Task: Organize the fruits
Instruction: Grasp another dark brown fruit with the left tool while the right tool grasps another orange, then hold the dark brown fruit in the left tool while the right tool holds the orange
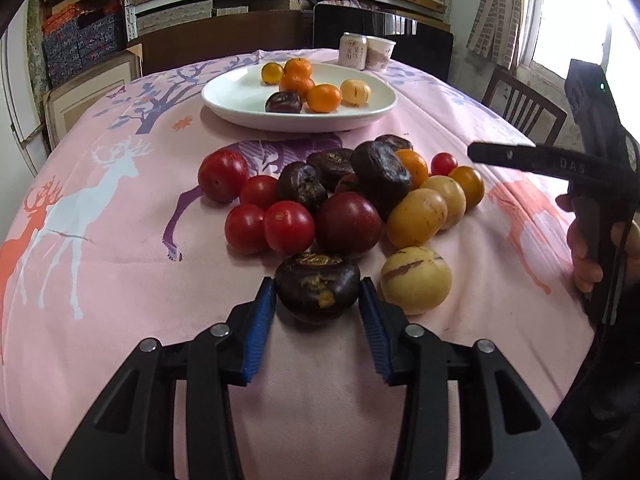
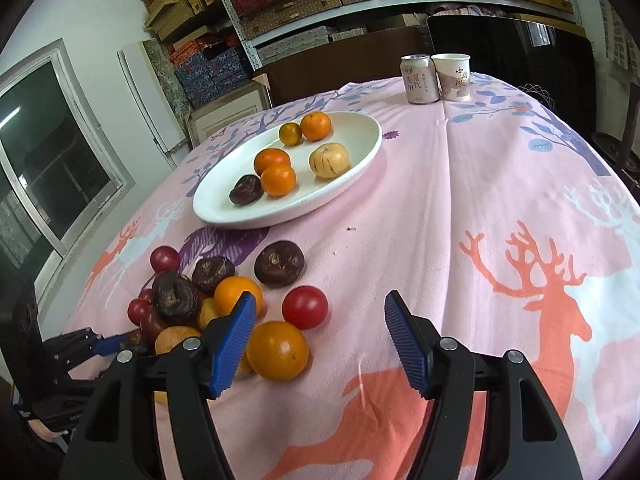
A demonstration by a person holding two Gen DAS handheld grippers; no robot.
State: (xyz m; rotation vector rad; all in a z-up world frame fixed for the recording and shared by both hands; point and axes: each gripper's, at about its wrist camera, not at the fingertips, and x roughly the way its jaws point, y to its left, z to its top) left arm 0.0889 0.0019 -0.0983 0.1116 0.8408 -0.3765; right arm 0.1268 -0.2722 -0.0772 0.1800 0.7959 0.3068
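Left gripper (image 1: 318,294) fingers clamped, right gripper (image 2: 320,316) fingers apart

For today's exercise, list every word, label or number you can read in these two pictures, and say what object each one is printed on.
"DAS": raised letters on the right gripper, on its black side, seen from the left wrist view.
Can: Chinese characters in vertical columns, too blurred to read with confidence.
Paper cup: Chinese characters in a vertical column, likewise not legible.
No other text or numbers show.

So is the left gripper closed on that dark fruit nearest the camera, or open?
Closed on it. The left gripper has both blue fingers against the sides of the dark fruit, which sits on the pink tablecloth.
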